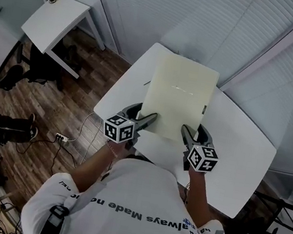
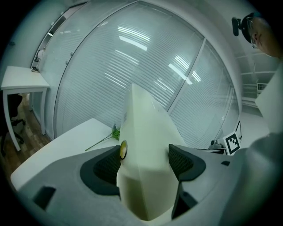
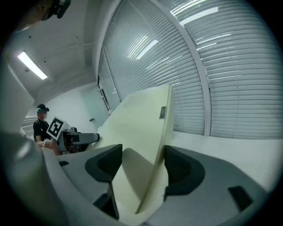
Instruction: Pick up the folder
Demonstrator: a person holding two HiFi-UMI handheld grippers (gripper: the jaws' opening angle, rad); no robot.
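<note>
A pale yellow folder (image 1: pixel 177 96) is held over the white table (image 1: pixel 241 151), gripped at its near edge from both sides. My left gripper (image 1: pixel 148 121) is shut on the near left corner. In the left gripper view the folder (image 2: pixel 146 145) fills the gap between the pads, a round snap (image 2: pixel 123 149) by the left pad. My right gripper (image 1: pixel 188 134) is shut on the near right corner. In the right gripper view the folder (image 3: pixel 141 123) rises tilted between the jaws, a small label (image 3: pixel 162 112) on its edge.
A green sprig (image 2: pixel 104 137) lies on the table beyond the folder. A small white desk (image 1: pixel 57 21) stands at the upper left on wood floor with a power strip (image 1: pixel 62 138) and cables. Window blinds (image 1: pixel 217 25) close the far side.
</note>
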